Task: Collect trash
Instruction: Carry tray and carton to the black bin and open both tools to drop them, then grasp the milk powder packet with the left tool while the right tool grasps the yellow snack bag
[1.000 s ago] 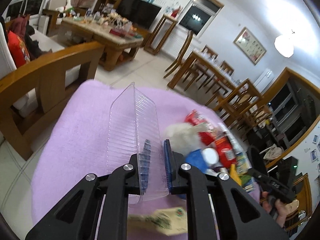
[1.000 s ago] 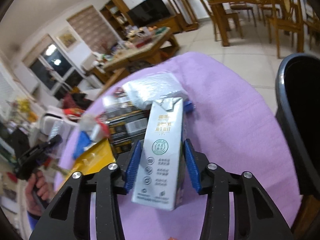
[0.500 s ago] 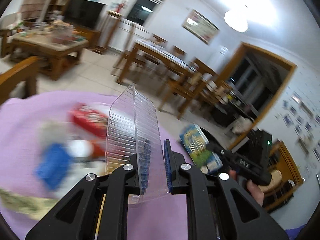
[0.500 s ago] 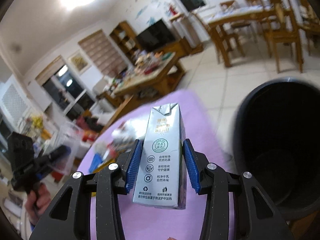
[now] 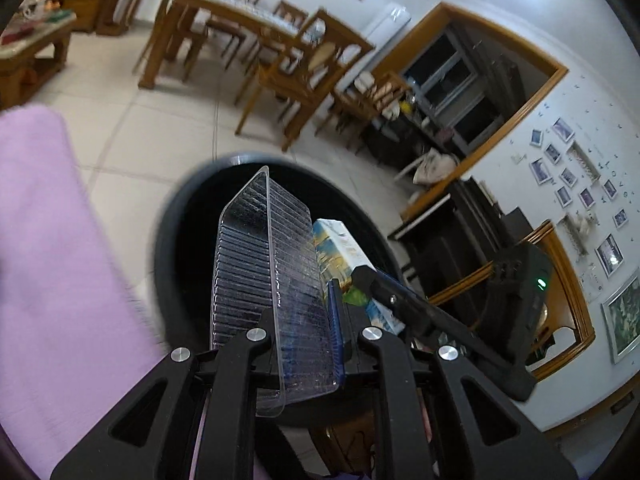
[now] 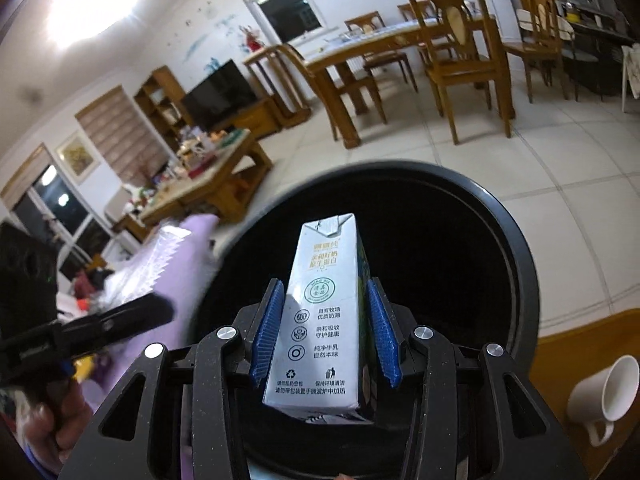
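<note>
left gripper (image 5: 304, 320): jaws nipped on clear ribbed tray (image 5: 264, 276), upright, over black bin (image 5: 168, 240) mouth | right gripper (image 6: 326, 332): jaws clamped on silver carton (image 6: 322, 320), Chinese print, recycling mark, upright over bin (image 6: 516, 248) | rim rings both loads; purple cloth (image 5: 52, 248) left of the jaws
</note>
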`<state>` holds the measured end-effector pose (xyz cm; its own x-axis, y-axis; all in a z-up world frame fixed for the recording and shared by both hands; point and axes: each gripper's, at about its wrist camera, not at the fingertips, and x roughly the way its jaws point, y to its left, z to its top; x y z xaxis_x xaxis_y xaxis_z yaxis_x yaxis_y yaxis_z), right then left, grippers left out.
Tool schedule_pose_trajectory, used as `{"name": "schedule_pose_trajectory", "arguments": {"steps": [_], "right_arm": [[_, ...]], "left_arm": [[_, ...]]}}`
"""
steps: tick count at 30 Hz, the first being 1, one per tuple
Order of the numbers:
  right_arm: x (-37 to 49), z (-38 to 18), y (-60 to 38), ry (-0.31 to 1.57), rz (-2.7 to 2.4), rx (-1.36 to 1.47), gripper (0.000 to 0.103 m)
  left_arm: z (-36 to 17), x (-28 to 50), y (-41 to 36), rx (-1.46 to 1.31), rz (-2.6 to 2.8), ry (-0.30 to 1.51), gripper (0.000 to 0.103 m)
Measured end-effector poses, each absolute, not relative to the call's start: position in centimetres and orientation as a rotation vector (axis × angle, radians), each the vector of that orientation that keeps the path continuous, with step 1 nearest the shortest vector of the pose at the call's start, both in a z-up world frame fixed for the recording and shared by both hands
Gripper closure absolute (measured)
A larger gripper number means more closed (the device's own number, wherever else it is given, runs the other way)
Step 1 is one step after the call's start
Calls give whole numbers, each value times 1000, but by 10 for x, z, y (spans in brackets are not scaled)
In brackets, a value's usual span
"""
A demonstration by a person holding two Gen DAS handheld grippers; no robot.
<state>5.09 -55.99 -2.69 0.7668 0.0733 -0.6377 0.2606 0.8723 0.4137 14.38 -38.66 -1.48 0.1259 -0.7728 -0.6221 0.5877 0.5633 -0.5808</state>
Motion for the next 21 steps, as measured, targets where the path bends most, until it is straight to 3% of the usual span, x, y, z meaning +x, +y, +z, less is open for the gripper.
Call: {"name": "schedule_pose_trajectory", "arguments": {"steps": [12,13,15,16,17,21], "right_arm": [[51,-47,-542,688,-96,446,60],[52,-47,-543,688,-97,450,60],[50,-43,-536,689,-100,453,59],[48,-43,-534,687,-101,454,59],[47,-40,-533,682,-105,454,57],[45,-29,-526,655,-119,441,48]], "left_arm": [[-37,136,-404,-107,-940,1095,85],[-33,131,-401,-102,-938,1092,79],[-28,124,-395,-84,-926,1071,54],[-22,122,-388,-71,-912,1044,30],[-17,113,-383,-62,-905,1016,17],[0,98,-362,-45,-913,958,17]]}}
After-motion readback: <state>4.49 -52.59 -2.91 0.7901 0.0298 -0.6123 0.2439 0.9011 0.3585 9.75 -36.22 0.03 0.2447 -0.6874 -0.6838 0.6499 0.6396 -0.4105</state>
